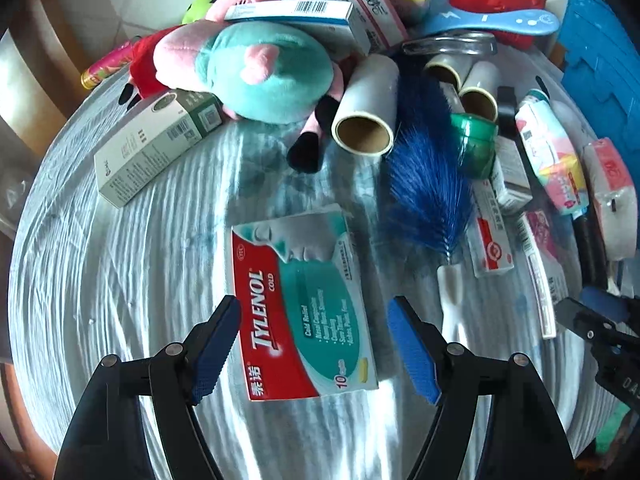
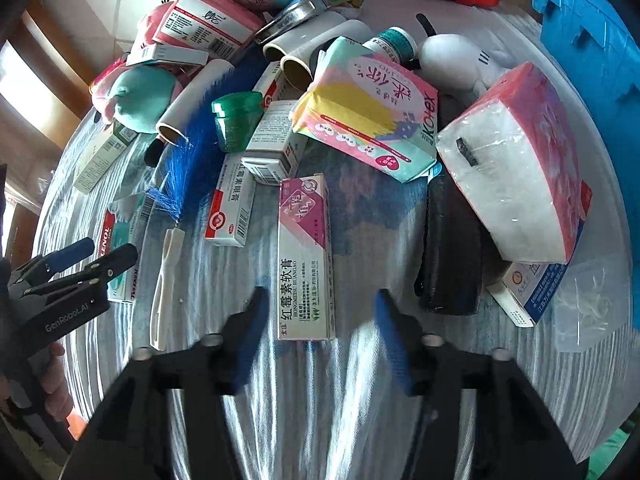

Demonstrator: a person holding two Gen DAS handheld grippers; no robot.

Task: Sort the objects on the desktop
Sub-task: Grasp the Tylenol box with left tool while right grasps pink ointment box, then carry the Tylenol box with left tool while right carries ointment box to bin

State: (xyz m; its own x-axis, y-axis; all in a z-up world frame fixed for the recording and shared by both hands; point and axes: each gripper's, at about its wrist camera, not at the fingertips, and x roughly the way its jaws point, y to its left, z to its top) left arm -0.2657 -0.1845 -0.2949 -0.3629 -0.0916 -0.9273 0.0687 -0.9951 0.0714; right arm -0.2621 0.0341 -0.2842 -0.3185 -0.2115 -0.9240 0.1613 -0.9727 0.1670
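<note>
two grippers, both spread wide and holding nothing: left gripper straddles the near end of the tylenol box, which lies flat on the striped tablecloth, left pad just touching the red edge and the right pad apart from it; right gripper lines up on the near end of the pink ointment box, fingers not yet alongside. i'd centre each box, drop low, then squeeze across the short width so it doesn't skid. beyond lie the blue brush, lint rolls and plush toys.

A home: plush toy, medicine boxes and tissues crowd a table.
</note>
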